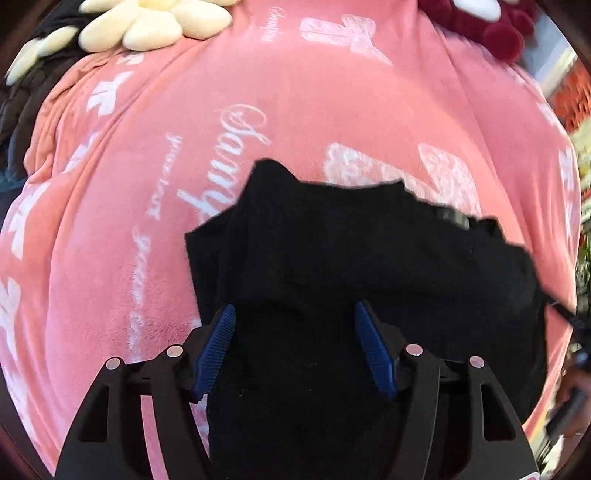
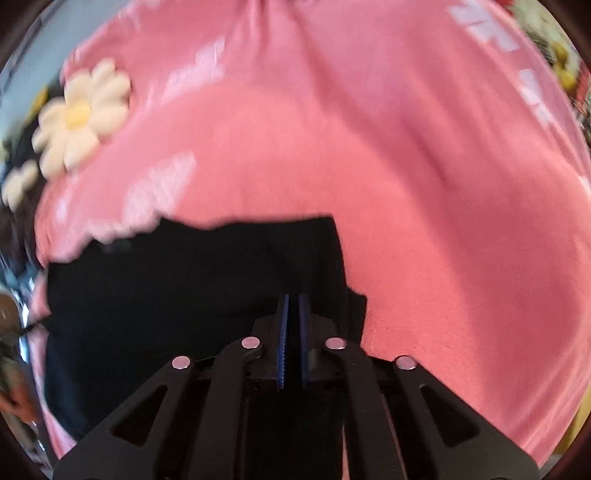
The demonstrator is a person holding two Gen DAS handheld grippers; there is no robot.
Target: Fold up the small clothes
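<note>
A small black garment [image 1: 369,266] lies partly folded on a pink fleece blanket [image 1: 147,206]. My left gripper [image 1: 293,314] is open, its blue pads [image 1: 218,347] standing on either side of the garment's near part, just above it. In the right wrist view the same black garment [image 2: 184,288] lies left and ahead on the blanket [image 2: 461,221]. My right gripper [image 2: 293,306] has its blue pads almost together over the garment's right edge; I cannot tell whether cloth is pinched between them.
A cream flower-shaped cushion [image 1: 147,22] and dark quilted fabric [image 1: 18,110] lie at the blanket's far left; the cushion also shows in the right wrist view [image 2: 79,114]. A dark red plush item [image 1: 491,22] sits at the far right.
</note>
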